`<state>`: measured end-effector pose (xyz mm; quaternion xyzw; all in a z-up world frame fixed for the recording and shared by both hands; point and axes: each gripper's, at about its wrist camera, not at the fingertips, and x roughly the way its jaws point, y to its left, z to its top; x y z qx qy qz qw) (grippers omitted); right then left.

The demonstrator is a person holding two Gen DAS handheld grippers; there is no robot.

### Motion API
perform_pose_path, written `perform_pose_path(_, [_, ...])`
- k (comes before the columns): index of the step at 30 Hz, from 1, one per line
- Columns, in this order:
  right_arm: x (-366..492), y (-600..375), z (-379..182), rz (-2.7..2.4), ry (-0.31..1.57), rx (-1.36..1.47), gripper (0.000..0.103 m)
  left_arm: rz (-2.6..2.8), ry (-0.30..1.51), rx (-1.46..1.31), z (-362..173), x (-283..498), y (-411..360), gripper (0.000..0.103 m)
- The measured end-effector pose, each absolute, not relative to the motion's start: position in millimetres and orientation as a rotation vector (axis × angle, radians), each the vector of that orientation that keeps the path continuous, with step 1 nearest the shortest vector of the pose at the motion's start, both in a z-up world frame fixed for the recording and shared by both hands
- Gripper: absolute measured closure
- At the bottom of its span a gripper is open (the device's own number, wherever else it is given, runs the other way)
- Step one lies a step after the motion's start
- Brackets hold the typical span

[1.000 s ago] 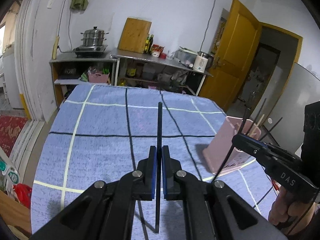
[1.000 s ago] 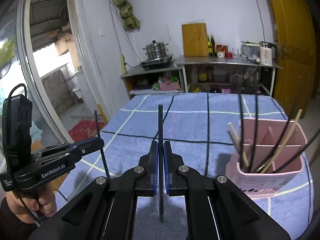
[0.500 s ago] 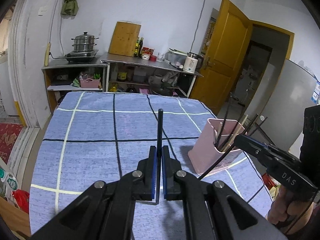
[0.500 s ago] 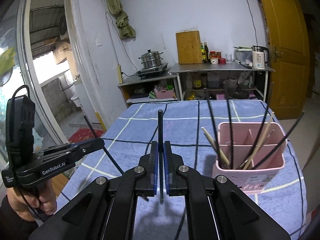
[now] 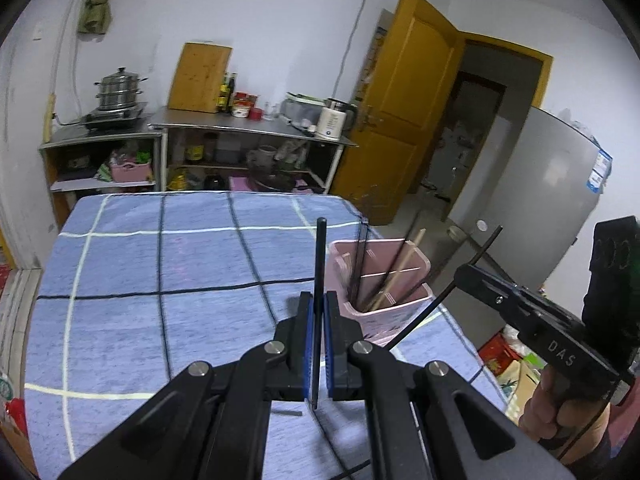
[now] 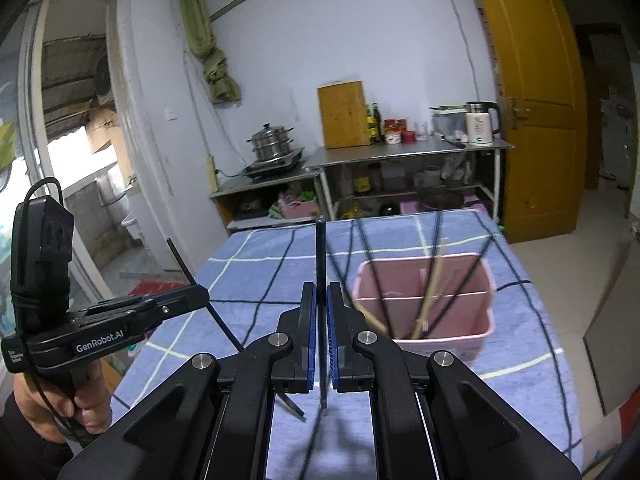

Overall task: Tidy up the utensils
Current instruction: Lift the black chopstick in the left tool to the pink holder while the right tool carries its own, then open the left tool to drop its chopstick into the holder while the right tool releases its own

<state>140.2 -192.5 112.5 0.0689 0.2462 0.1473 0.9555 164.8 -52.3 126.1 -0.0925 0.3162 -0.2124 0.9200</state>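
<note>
Two grippers, each clamped on a black chopstick, held over the blue checked surface (image 5: 160, 264) by the pink holder

The pink holder (image 6: 424, 308) stands on the surface, its divided compartments already carrying several black chopsticks and wooden ones leaning outward. Just left of the holder, the left gripper (image 5: 316, 344) is clenched on a black chopstick (image 5: 319, 272) standing upright between its blue pads — seen from the other side, that stick tilts. The right gripper (image 6: 320, 344), just in front of the holder, grips its own chopstick (image 6: 320, 256) upright too
</note>
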Motion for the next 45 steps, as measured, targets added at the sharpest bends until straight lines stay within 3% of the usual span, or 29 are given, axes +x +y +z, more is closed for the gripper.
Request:
perform_pose_path(20, [160, -245, 174, 0.199, 0.352, 0.174, 0.098, -0.515, 0.528, -0.174, 194, 215, -108, 0.098])
perform_pose_path(45, [205, -239, 85, 0.176, 0.540, 0.165, 0.098, -0.507, 0.651, -0.114, 119, 241, -132, 0.098])
